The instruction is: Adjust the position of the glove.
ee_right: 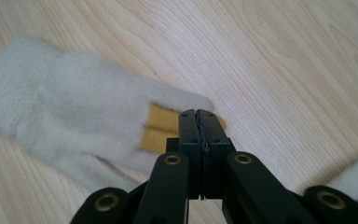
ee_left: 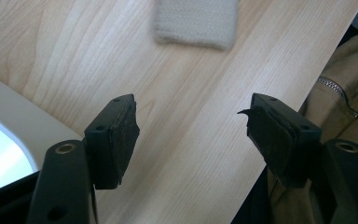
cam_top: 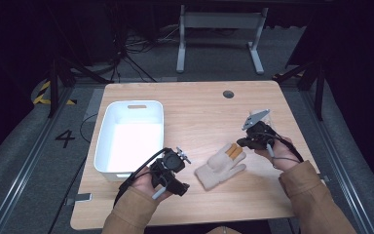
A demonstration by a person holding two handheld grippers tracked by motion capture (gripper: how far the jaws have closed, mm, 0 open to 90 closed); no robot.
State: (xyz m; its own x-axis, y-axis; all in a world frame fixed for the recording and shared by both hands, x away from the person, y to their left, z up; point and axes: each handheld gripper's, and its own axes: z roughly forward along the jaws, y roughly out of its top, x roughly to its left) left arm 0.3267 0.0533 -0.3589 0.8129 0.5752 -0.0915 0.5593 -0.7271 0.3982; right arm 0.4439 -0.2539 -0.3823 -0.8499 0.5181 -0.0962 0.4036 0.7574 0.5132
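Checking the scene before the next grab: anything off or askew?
Nothing damaged or spilled. The glove lies flat but slanted on the table, orange fingertips toward the right gripper, whose jaws are shut just over those tips; whether they pinch fabric is unclear. The left gripper is open over bare wood. The bin sits square.

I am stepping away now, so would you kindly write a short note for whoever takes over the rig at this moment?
Right hand-held gripper: jaws shut, at the yellow fingertips of the glove; whether it pinches the cloth I cannot tell.
Left hand-held gripper: jaws open, holding nothing, above bare table between the white bin and the glove's cuff.
Glove: flat on the table, right of the bin.
Done: nothing in the bin.
Left: probably lifting the glove and putting it into the bin.
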